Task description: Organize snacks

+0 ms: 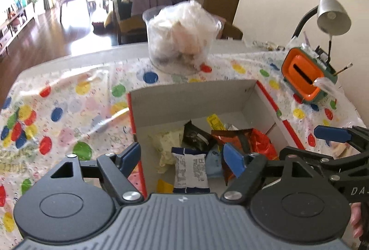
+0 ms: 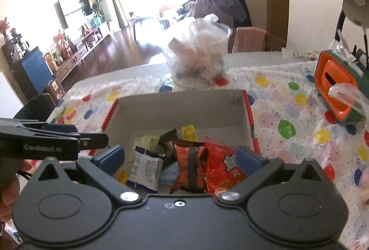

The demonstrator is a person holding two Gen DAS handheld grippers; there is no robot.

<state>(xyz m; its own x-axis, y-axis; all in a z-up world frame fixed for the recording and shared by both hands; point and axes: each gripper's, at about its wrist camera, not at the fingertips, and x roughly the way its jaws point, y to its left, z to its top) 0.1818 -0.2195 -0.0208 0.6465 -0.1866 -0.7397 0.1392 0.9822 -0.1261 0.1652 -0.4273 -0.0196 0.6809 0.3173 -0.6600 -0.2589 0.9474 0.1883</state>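
- snacks [image 1: 191, 167] piled loose in the near half of an open cardboard box [image 1: 193, 93], white inside with red edges, set on a dotted tablecloth [image 1: 69, 100].
- among them: white-and-navy packet [image 2: 146, 169] at left, pale yellow wrapper [image 1: 166, 143] behind it, dark packet [image 1: 196, 137], brown-orange packet [image 2: 189, 164] in the middle, red bag [image 2: 221, 169] at right, small yellow packet [image 1: 215, 121] farther back.
- left gripper [image 1: 184, 157] above the near end of the box, jaws spread wide, nothing between the blue pads, no contact with any packet.
- right gripper [image 2: 182, 157] likewise over the box, jaws at full spread, empty, packets visible below between the fingers.
- each gripper visible in the other's view, side by side, close together.
- clear plastic tub [image 1: 182, 40] stuffed with crumpled wrapping beyond the box, near the table's far edge.
- orange-and-green container [image 1: 306, 76] to the right of the box, grey desk lamp [image 1: 332, 12] leaning over it.
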